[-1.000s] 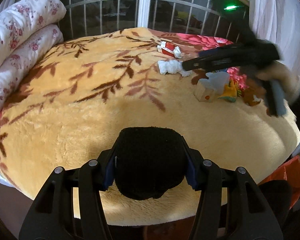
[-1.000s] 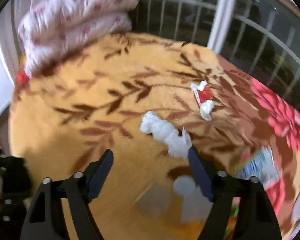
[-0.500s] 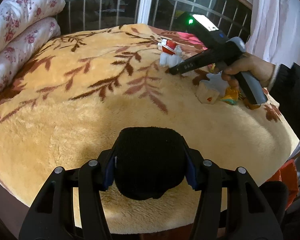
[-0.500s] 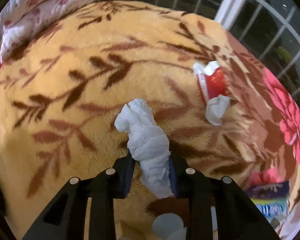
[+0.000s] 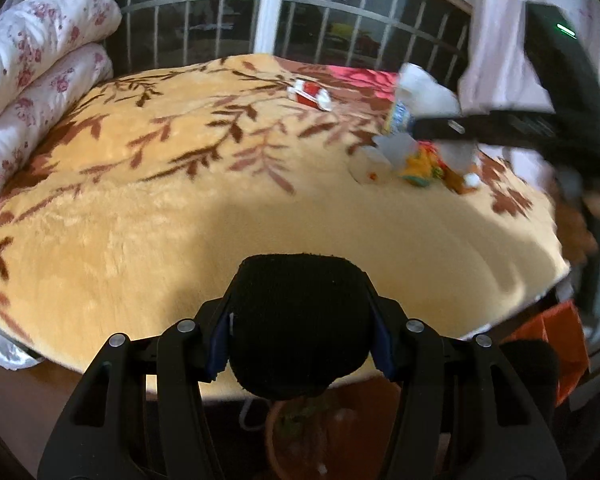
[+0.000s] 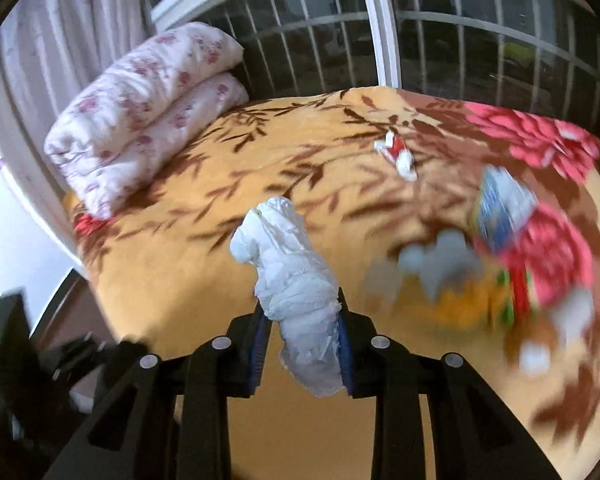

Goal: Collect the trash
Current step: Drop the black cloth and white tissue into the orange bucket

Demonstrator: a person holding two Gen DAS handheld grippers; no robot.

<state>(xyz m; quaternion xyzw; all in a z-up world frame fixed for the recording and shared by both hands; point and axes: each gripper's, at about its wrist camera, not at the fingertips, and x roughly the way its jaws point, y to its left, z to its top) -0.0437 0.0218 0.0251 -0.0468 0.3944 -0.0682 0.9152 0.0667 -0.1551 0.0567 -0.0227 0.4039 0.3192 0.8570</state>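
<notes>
Dim warm indoor light; window (image 5: 268, 12) dark. Shadow on blanket (image 5: 180, 216) just ahead of left claw. Motion blur right of right claw; fisheye bends edges w/ black corners.

- Left gripper (image 5: 300, 334): black angular linkage arms, round silver screws at the joints, blue pads lining the fingers (image 5: 220, 346).
- Right gripper (image 6: 302, 326): the same black arms, silver screws, blue inner pads.

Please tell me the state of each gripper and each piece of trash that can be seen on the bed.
Left gripper: shut on a black fuzzy object.
Right gripper: shut on the white crumpled tissue wad, lifted.
Red-and-white crumpled wrapper: lying on the blanket.
Blurred heap of mixed wrappers: lying on the blanket.
</notes>
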